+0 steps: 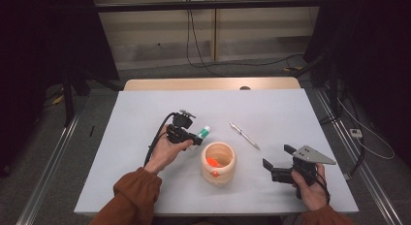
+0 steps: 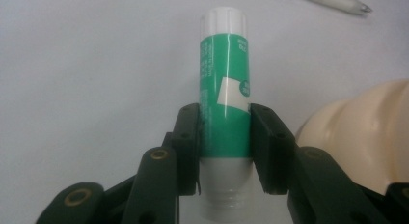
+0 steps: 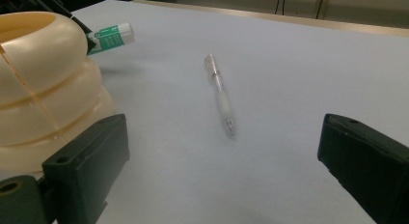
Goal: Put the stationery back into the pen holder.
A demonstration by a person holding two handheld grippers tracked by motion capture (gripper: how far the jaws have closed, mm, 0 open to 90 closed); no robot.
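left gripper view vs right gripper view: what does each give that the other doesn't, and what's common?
Left gripper view alone: the left gripper with both jaws pressed on the green glue stick, and the stick's grey lower end below the jaws.

Right gripper view alone: the right gripper with its jaws wide apart and nothing between them, the clear pen along its full length, and the pot's open rim.

Both: the glue stick, the cream ribbed pot, part of the pen, and the white table.
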